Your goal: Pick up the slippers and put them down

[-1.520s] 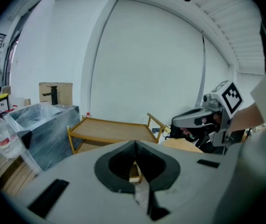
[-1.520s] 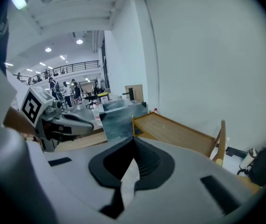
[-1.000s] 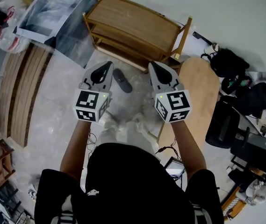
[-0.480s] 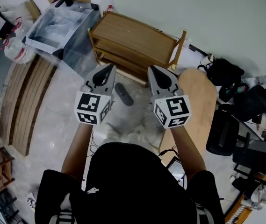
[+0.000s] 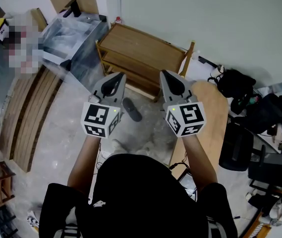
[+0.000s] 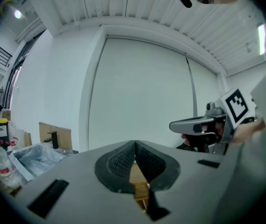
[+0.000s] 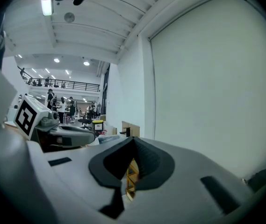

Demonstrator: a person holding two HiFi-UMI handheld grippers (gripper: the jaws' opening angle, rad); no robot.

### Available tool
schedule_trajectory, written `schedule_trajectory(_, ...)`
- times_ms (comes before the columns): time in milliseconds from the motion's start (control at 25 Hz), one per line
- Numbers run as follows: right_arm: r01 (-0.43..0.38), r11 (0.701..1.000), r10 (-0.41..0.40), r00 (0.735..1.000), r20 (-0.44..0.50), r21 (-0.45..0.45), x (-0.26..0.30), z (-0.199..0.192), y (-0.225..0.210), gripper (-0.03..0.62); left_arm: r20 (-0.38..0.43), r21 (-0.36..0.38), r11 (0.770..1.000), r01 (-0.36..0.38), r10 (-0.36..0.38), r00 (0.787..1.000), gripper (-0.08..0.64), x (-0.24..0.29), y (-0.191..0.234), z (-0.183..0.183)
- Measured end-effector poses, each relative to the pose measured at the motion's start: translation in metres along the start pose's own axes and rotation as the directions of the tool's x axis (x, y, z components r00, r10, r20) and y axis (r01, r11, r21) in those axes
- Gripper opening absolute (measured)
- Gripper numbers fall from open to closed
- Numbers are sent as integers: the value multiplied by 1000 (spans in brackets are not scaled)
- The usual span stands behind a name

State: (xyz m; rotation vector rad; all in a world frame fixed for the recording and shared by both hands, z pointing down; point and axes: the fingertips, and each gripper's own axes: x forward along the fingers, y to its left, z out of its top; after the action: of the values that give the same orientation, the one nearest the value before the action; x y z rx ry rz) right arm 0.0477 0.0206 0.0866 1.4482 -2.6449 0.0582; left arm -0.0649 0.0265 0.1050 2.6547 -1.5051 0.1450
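Observation:
One dark slipper (image 5: 132,109) lies on the pale floor in the head view, in front of a wooden shoe rack (image 5: 145,53). I see no second slipper. My left gripper (image 5: 116,79) and right gripper (image 5: 168,76) are held side by side well above the floor, pointing toward the rack, with the slipper below and between them. Both are shut with nothing in them. In the left gripper view the ribbed pads (image 6: 123,160) meet at the tip and the right gripper (image 6: 203,125) shows alongside. In the right gripper view the pads (image 7: 144,160) also meet, and the left gripper (image 7: 62,132) shows at left.
A rounded wooden board (image 5: 210,118) lies on the floor at right, with black bags (image 5: 235,83) and a dark case (image 5: 235,143) beyond it. A plastic-wrapped box (image 5: 74,33) and a slatted wooden panel (image 5: 24,108) are at left. A white wall stands behind the rack.
Both grippers have risen together, still shut and empty. The slipper has stayed on the floor below them.

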Motion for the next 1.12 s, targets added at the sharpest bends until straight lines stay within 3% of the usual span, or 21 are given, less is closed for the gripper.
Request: schedule_trajectory(1120,-7,1000,7,1000,7,-21,-11,4,12,-2,51,13,1000,0,-1,999,5,-18,-11,20)
